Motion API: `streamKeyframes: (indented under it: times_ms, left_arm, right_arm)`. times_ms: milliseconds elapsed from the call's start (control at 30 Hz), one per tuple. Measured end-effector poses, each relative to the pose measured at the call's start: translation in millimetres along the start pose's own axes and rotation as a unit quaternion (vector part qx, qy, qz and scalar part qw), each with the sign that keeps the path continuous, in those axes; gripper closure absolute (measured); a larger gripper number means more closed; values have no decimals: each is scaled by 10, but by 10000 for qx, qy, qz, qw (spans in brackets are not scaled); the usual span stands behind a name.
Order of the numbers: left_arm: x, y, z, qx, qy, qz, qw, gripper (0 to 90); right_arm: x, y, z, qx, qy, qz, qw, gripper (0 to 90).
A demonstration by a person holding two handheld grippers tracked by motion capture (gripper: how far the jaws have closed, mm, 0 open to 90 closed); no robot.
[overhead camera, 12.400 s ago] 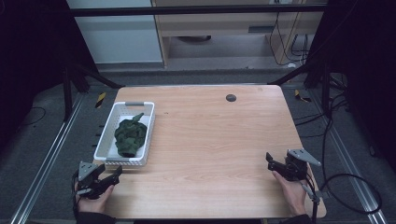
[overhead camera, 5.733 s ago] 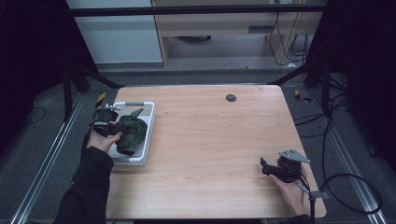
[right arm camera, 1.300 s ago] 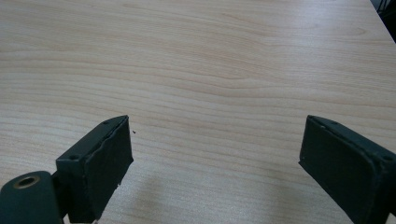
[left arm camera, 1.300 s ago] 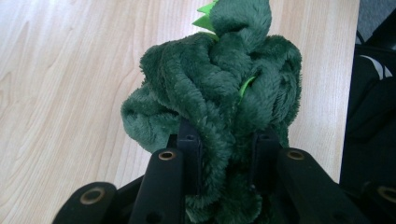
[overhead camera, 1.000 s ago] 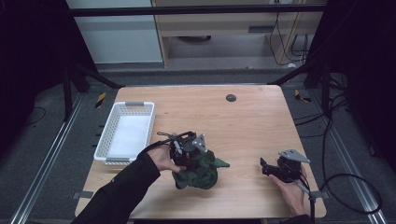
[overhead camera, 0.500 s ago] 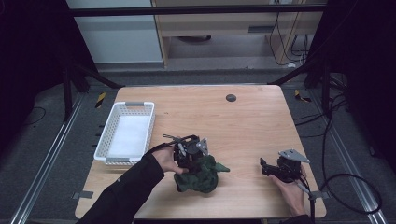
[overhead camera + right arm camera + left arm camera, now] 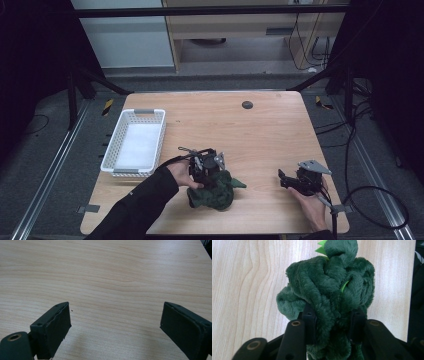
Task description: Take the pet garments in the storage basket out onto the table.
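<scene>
A dark green plush toy point(image 7: 216, 192) with light green spikes rests on the wooden table point(image 7: 260, 135) near its front edge, left of centre. My left gripper point(image 7: 205, 169) is shut on it from above; in the left gripper view both jaws press into the plush toy point(image 7: 329, 292). My right gripper point(image 7: 286, 180) rests near the front right of the table. Its jaws stand wide apart over bare wood, right gripper point(image 7: 115, 327) open with nothing between them.
A white slotted basket point(image 7: 116, 150) stands at the table's left side with nothing in it. A small dark round cap point(image 7: 247, 104) lies near the far edge. Cables trail off the right side of the table point(image 7: 370, 200).
The left gripper carried the plush toy out of the basket to the front middle of the table, and over the last second lowered it slightly toward the front. The right gripper has stayed still.
</scene>
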State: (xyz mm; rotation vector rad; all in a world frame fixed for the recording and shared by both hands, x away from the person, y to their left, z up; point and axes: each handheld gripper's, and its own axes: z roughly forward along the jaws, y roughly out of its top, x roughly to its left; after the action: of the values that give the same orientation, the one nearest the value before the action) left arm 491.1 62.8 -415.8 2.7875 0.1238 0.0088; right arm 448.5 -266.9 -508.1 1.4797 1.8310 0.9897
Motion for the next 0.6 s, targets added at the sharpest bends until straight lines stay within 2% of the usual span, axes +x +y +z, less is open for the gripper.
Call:
streamKeyframes:
  times_ms: [167,367,600]
  left_arm:
    - [2,-21,-4,-22,-10,-11,10000,560]
    - [-16,-44,-57,-169,-27,-9,9999,433]
    - [-55,-92,-185,-424,83,-176,9989,307]
  right_arm:
    - [0,0,0,1,2,-2,10000,94]
    - [2,0,0,8,2,-1,10000,94]
    - [2,1,1,10,5,-9,10000,94]
